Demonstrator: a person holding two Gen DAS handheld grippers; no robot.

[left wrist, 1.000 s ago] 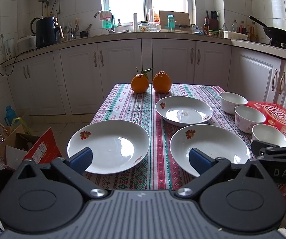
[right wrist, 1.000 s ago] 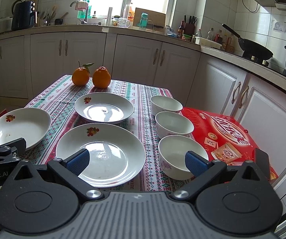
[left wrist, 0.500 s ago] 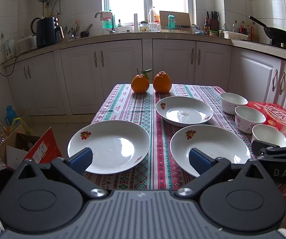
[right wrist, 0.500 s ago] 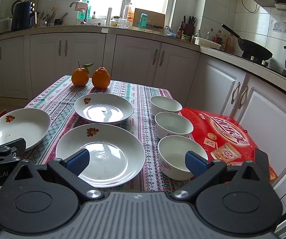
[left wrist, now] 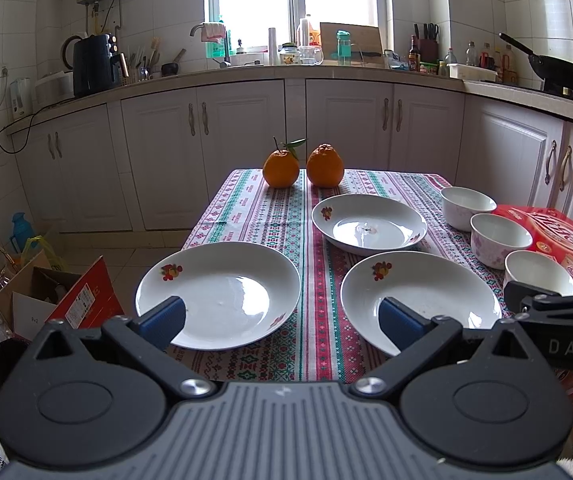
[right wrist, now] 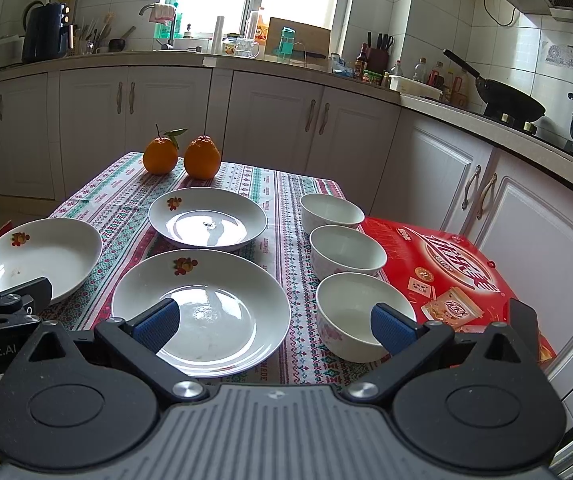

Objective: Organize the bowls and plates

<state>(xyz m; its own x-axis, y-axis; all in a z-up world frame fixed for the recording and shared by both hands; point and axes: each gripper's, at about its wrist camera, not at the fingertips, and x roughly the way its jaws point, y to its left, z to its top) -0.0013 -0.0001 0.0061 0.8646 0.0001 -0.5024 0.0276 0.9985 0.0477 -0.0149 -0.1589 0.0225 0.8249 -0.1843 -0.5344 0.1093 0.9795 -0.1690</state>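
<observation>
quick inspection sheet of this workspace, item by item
surface: table under a striped patterned cloth
job's things: three plates lie apart, unstacked; three bowls in a row beside a red box
clutter: two oranges at the far edge
grippers: left gripper and right gripper both open, holding nothing
cables: cord from a wall socket, away from the table
surroundings: kitchen counter, wok, cardboard boxes on the floor

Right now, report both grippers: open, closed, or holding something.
Left gripper: open, holding nothing, short of the plates.
Right gripper: open, holding nothing.
</observation>
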